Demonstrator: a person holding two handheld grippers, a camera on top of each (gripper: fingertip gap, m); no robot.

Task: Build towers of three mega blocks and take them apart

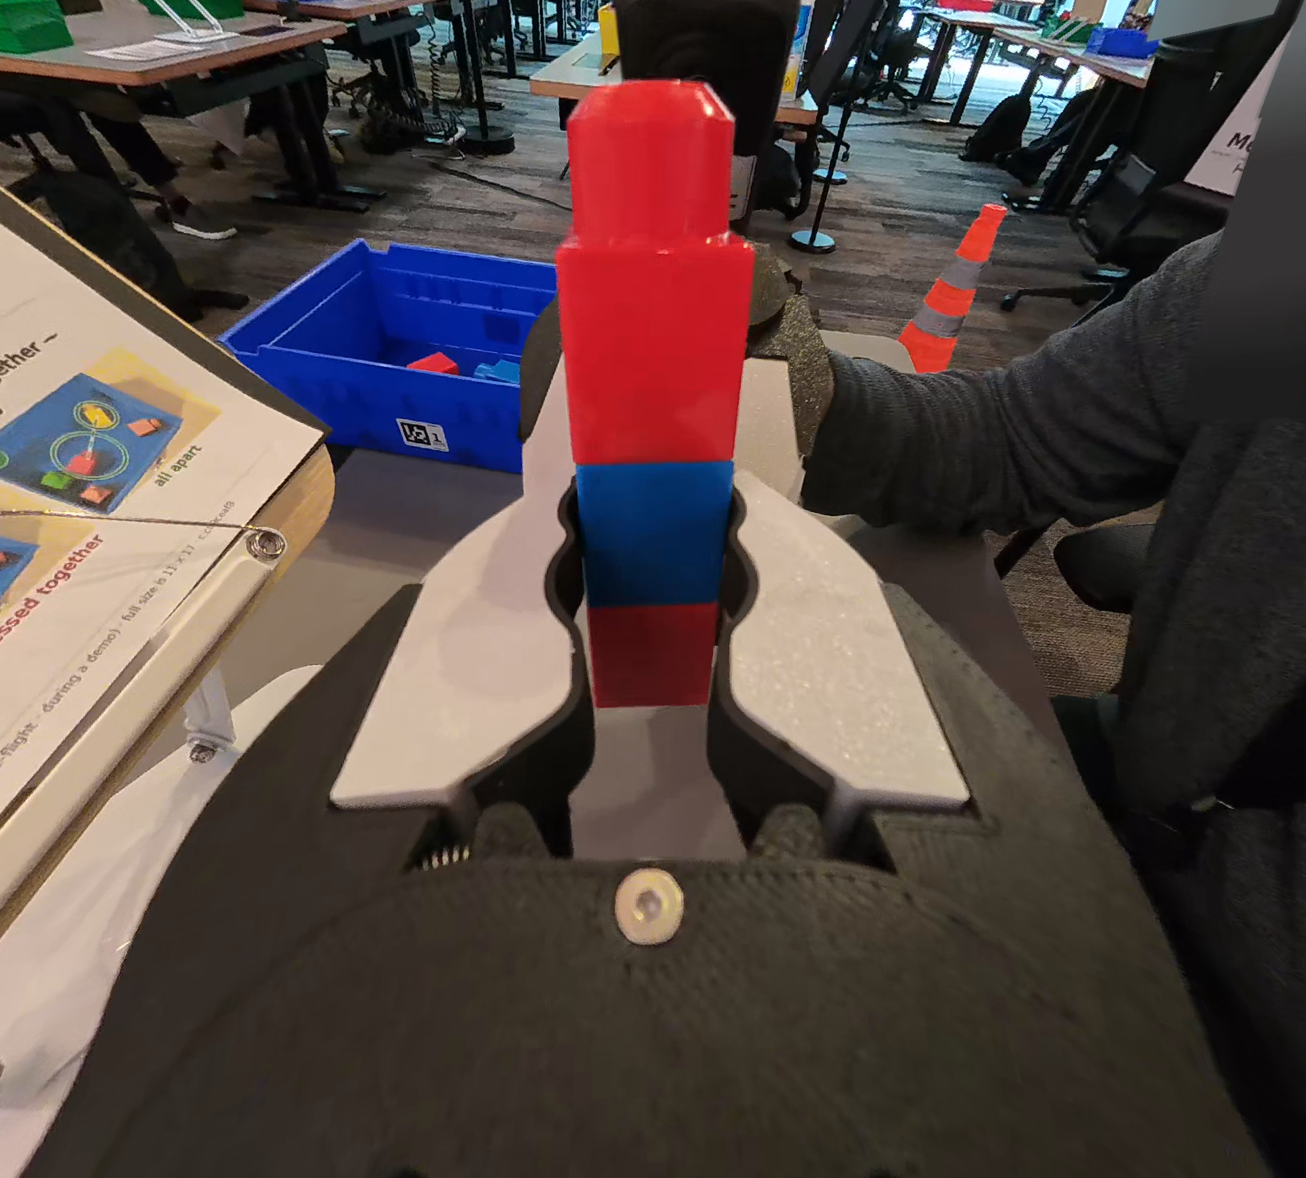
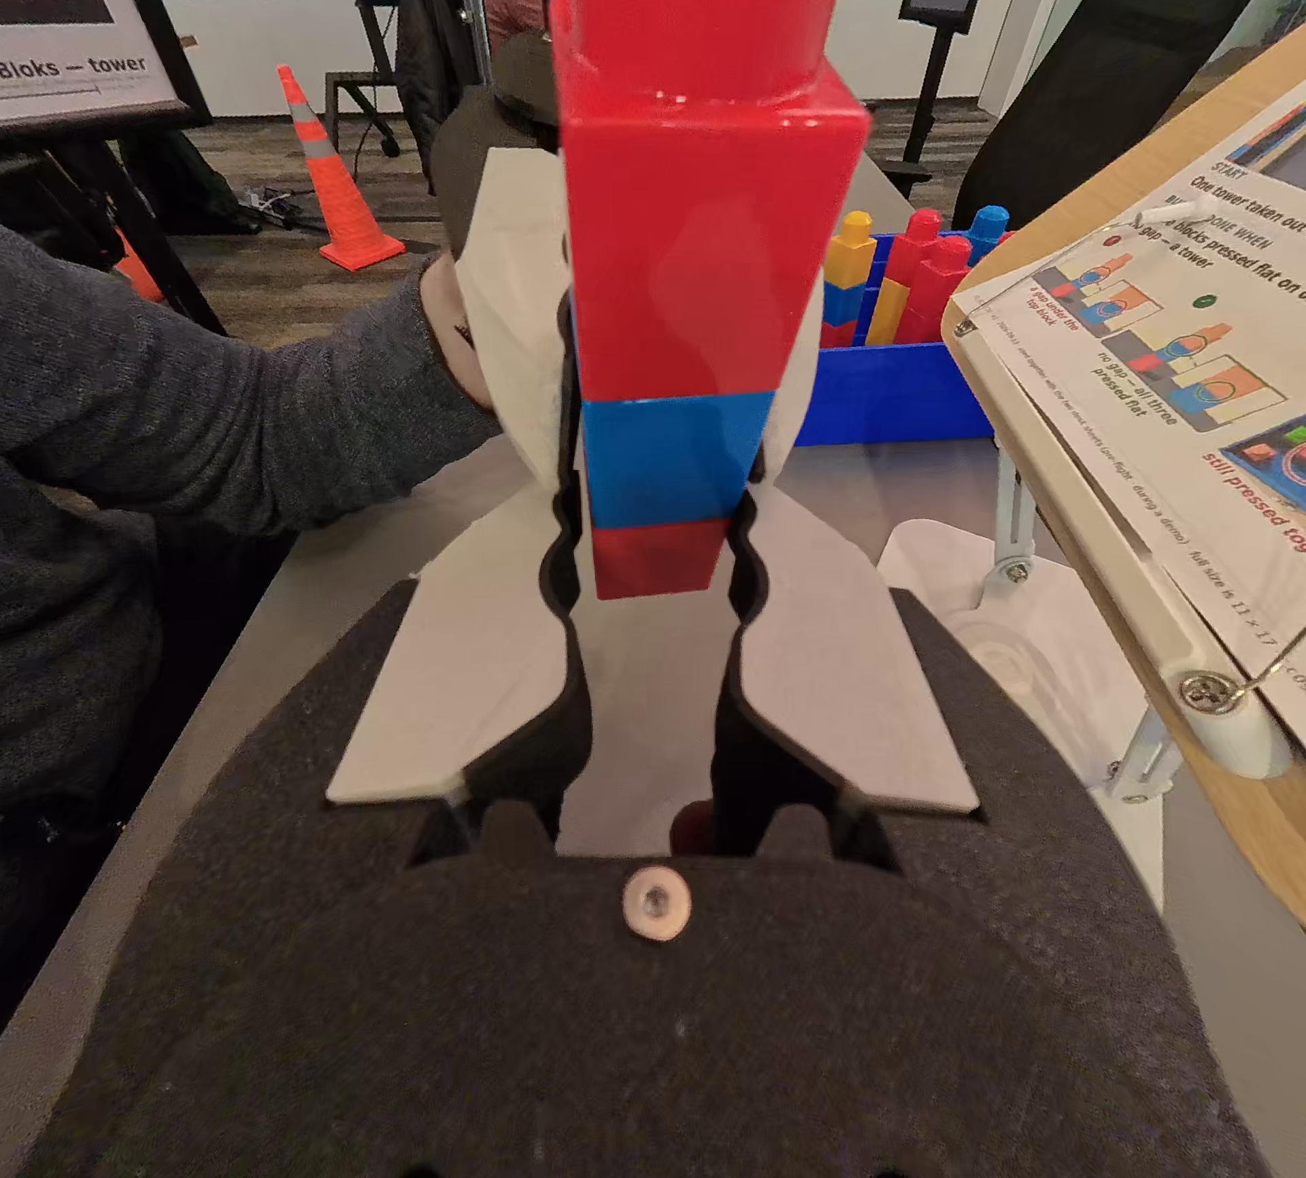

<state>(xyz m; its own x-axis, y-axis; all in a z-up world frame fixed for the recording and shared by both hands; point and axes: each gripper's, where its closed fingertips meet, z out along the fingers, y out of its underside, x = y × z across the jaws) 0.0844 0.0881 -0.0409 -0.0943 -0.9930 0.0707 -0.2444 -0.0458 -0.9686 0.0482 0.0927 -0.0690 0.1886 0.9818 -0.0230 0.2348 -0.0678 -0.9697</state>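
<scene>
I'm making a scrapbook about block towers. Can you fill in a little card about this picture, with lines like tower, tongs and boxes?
tower: three blocks stacked, red on top, blue in the middle, darker red at the bottom
left tongs: shut on the blue block
right tongs: closed around the same tower from the other side, near the blue and bottom red blocks
box with loose blocks: blue box, a red and a blue block inside
box with towers: blue box holding several finished towers
on the side: instruction sheet

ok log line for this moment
tower: red-blue-red, held up | left gripper: shut on tower | right gripper: shut on tower | bin: loose blocks
</scene>
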